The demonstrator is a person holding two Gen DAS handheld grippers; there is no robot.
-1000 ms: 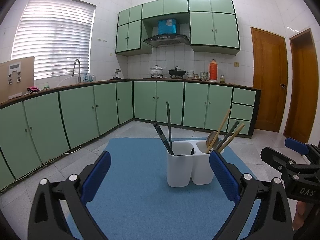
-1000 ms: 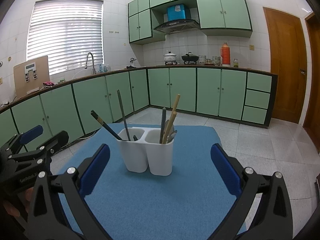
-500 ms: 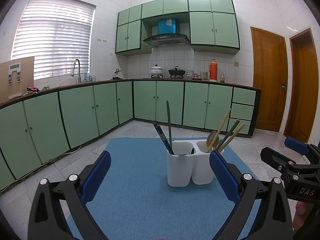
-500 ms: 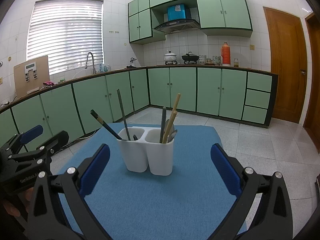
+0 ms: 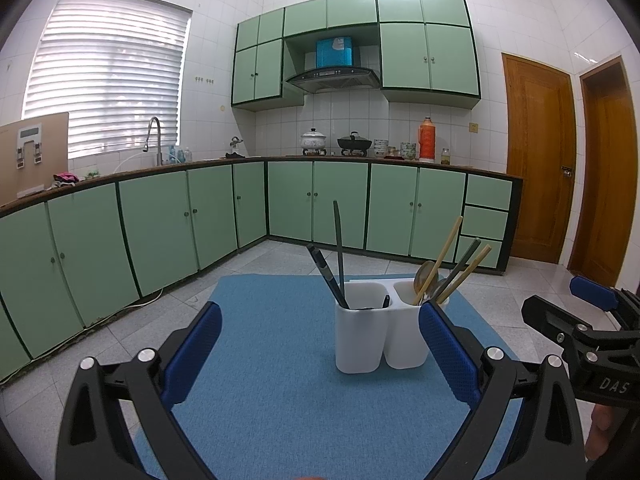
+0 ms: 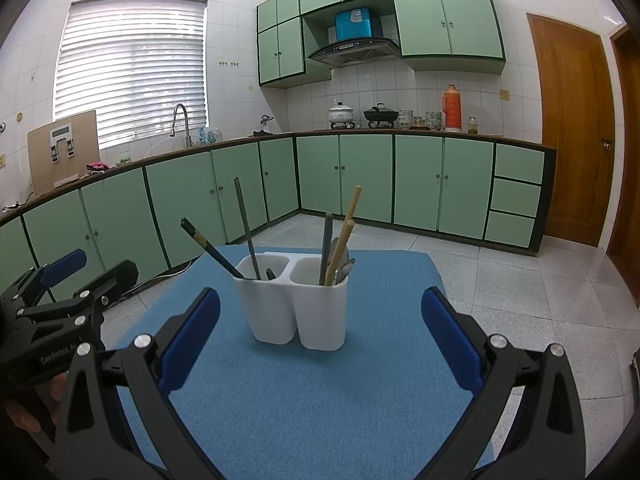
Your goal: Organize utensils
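We see a white two-compartment utensil holder [image 6: 298, 302] standing upright on a blue mat [image 6: 320, 400] that covers the bench. From the right wrist view, its left compartment holds two dark chopsticks [image 6: 246, 228], one nearly upright and one leaning far left, plus a short dark tip at the rim. Its right compartment holds a pair of wooden chopsticks [image 6: 346, 232], a dark green handle [image 6: 326, 240] and a metal spoon [image 6: 345, 268], all leaning together.

Our left gripper [image 5: 320, 344] hovers above the mat with its jaws wide and nothing between them; the holder sits just ahead, toward the right blue pad. Our right gripper [image 6: 320, 332] likewise has its jaws wide and empty, with the holder centred ahead of them, apart from both pads. Green cabinets [image 6: 416, 176] line the tiled kitchen behind.
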